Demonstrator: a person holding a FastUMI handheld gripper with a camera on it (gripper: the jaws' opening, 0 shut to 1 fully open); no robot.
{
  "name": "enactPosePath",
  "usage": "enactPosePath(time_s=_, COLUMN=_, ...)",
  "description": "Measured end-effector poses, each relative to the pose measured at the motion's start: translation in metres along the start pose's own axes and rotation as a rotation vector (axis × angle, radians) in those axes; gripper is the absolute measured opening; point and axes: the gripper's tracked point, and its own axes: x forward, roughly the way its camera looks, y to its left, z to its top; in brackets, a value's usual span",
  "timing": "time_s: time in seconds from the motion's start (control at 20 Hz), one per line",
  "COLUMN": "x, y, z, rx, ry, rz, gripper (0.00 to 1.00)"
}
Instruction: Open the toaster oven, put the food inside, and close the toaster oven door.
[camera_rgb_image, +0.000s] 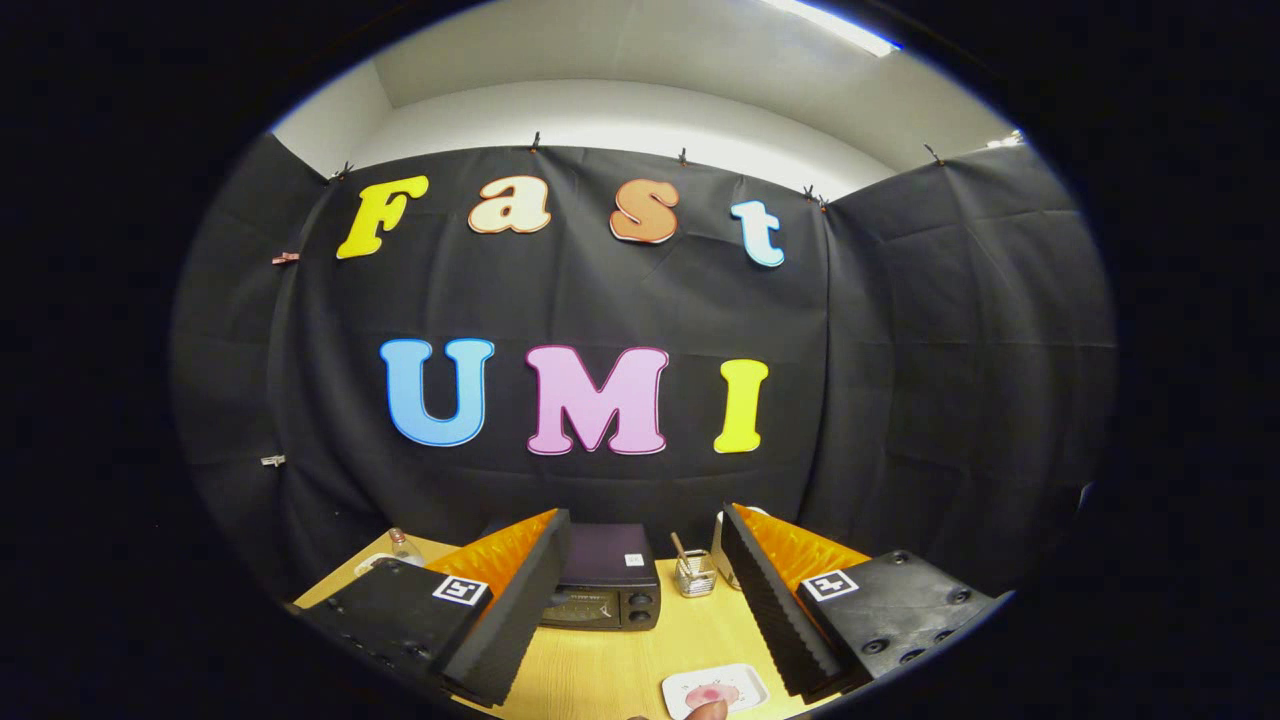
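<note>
Looking down over the wooden table (610, 670), I see nothing of the job done yet. The toaster oven (603, 590) sits at the far side against the black cloth, its door apparently closed, seen between my claw's fingers and well beyond them. My claw (640, 600) hangs spread wide and empty, high above the table. A wire cup (694, 574) stands just right of the oven. The food (714, 693) waits on a small white plate (679, 686) nearest me, untouched. Opening, loading and closing all remain.

Claw-mounted fisheye looks level across the table (610, 660) toward the far cloth wall (600, 300)
</note>
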Motion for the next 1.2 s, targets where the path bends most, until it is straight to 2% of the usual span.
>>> enactPosePath(time_s=0.3, x=0.006, y=0.011, z=-0.003, rx=-0.004, ry=0.008, rz=0.002, gripper=0.98)
enactPosePath(time_s=0.55, x=0.017, y=0.035, z=-0.025, rx=0.002, ry=0.053, rz=0.031, gripper=0.97)
enactPosePath(time_s=1.0, x=0.079, y=0.118, z=-0.124, rx=0.117, ry=0.242, rz=0.132, gripper=0.99)
enactPosePath(time_s=1.2, x=0.124, y=0.143, z=-0.183, rx=0.079, ry=0.320, rz=0.146, gripper=0.99)
